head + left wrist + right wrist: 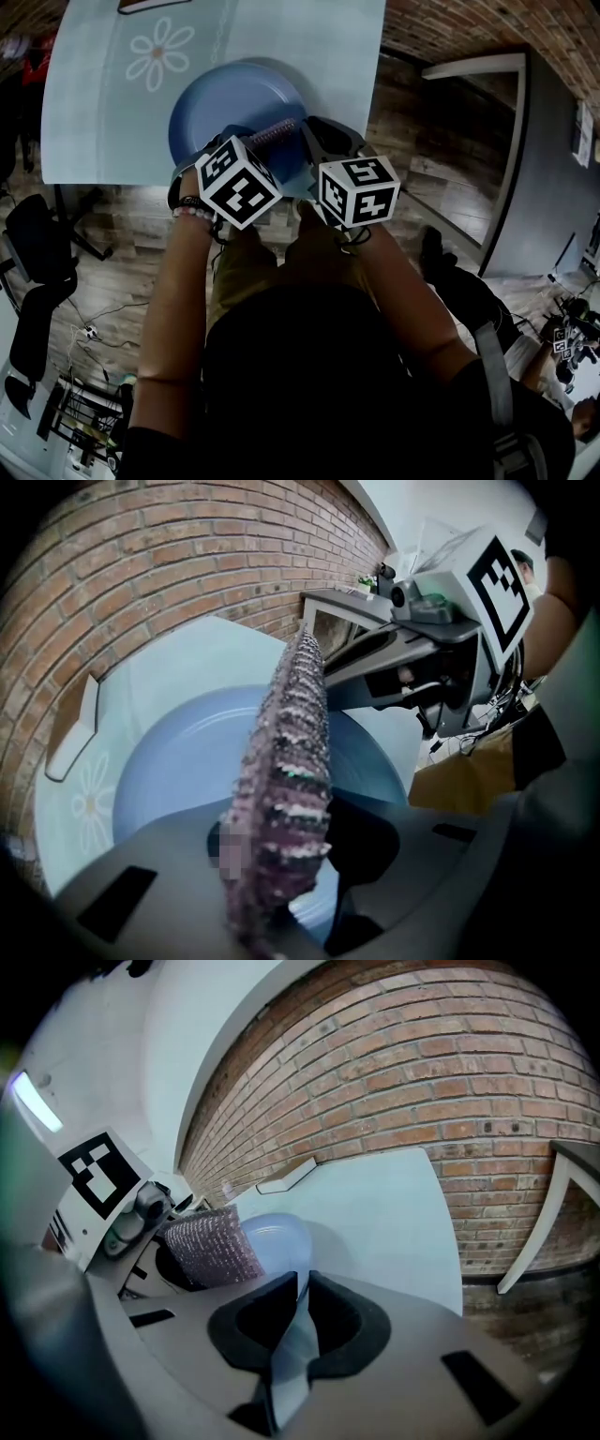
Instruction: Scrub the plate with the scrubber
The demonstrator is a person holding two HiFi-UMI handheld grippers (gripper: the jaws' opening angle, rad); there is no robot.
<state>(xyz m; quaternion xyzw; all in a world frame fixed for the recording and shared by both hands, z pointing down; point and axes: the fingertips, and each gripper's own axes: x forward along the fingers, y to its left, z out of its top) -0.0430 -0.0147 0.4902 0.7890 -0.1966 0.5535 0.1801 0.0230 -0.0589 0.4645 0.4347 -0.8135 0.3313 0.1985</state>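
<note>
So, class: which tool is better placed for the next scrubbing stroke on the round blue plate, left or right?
Left, most likely. The left tool is shut on the sparkly purple mesh scrubber, held close to the round blue plate. The right tool is clamped on the plate's rim, steadying it.

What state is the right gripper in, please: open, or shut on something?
Shut on the blue plate: the right gripper has the plate's rim pinched between its closed jaws.
</note>
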